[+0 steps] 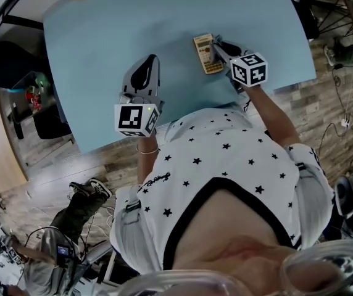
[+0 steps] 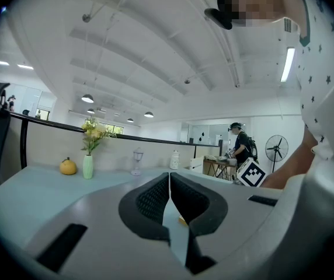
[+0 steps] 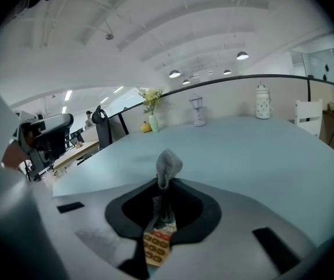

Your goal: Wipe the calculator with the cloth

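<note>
Your left claw (image 2: pixel 169 179) sits over the bench (image 1: pixel 133 23) well left of the calculator (image 1: pixel 207 54), so the calculator lies unheld. To my eye the step in hand is the wiping stroke itself. It may go better if you bring that left claw across and press on one end of the calculator, so the light body does not skid across the smooth top. On the right, drag the cloth (image 3: pixel 168 165) flat along the keys in slow passes from far end to near end, with light downward pressure, and grip firmly enough that the fabric does not slip out. The left claw is closed tip to tip with nothing in it. The right claw (image 3: pixel 164 186) is clamped on the grey cloth, a tuft poking up past its tips, and it hangs directly over the calculator's keys, near the bench's near edge right of centre.
</note>
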`<state>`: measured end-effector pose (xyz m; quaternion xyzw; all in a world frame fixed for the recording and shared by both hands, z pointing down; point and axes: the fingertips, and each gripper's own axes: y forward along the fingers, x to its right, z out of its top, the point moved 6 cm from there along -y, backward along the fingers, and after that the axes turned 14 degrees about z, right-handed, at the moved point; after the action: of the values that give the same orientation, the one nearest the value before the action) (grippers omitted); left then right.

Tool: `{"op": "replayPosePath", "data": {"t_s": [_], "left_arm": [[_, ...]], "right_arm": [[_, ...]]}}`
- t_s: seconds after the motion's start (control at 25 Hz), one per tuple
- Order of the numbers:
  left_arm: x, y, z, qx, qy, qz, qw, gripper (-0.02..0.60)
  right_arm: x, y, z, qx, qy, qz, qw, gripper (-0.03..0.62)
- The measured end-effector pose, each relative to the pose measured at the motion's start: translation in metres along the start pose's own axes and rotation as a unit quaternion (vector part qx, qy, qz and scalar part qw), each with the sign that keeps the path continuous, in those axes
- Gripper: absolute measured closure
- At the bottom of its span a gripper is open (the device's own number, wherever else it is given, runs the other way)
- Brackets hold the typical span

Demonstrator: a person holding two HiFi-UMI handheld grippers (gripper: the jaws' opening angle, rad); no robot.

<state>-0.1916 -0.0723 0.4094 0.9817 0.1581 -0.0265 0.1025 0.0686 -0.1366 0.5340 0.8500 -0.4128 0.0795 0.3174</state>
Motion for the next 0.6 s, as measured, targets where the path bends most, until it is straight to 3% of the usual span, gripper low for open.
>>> {"op": "replayPosePath", "data": {"t_s": [0.32,0.6], "left_arm": [[0.002,-0.002,0.0,-0.001,0.0,0.0,1.0,0.551],[0.005,-0.003,0.002,0.0,0.005,0.002,1.0,0.551]], "right_arm": [[-0.041,0.018,-0.026,-0.046,-0.02,0.061,0.997,0.545],[-0.047,0.017,-0.047,-0.068,-0.02,0.07,0.995,0.544]]}}
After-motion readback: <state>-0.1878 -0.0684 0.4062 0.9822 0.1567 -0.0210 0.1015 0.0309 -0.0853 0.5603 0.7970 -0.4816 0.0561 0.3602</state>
